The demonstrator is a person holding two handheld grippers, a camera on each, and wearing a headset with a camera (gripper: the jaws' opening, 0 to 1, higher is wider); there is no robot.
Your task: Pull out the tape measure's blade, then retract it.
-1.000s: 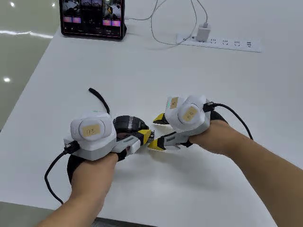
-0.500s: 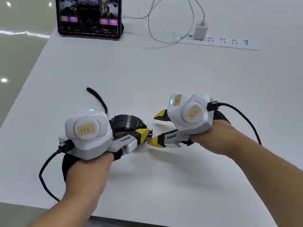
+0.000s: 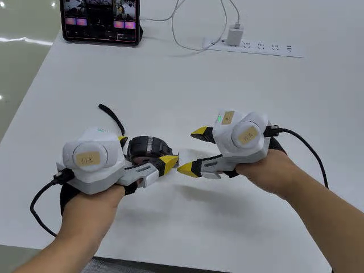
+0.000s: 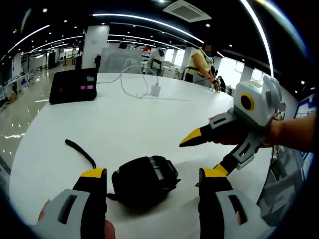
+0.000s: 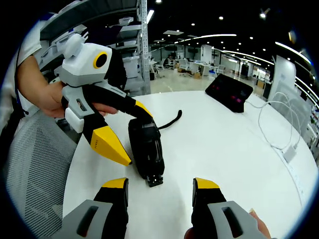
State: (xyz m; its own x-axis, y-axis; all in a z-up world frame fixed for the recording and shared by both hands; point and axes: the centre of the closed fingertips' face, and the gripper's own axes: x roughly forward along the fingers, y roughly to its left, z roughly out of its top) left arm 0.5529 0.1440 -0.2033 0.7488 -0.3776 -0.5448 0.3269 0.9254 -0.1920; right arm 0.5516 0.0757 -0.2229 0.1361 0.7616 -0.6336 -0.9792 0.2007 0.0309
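At the far left back of the white bench (image 3: pixel 170 85) a dark tablet (image 3: pixel 99 20) stood with its screen lit. Nearer, on the left, a hand held the left claw (image 3: pixel 145 150) low over the bench with its two yellow-tipped jaws spread wide. The black tape measure (image 3: pixel 147 148) lay on the bench between those jaws. In the left gripper view a little bare bench showed on each side of the case, so the jaws bracketed it without clearly pressing on it. A black wrist strap (image 3: pixel 111 116) trailed from the case across the bench, away toward the left.

In the right gripper view the blade's end tab sat at the mouth of the case, which pointed toward the right claw (image 3: pixel 193 151). That claw, held in the other hand just right of the tape measure, was also spread, gripping nothing. Its lower yellow tip was near the left claw's nearer tip, apart from it. At the far right back lay a white power strip (image 3: pixel 256 48) with a charger (image 3: pixel 234 35) plugged in, its white cable looping off toward the tablet.
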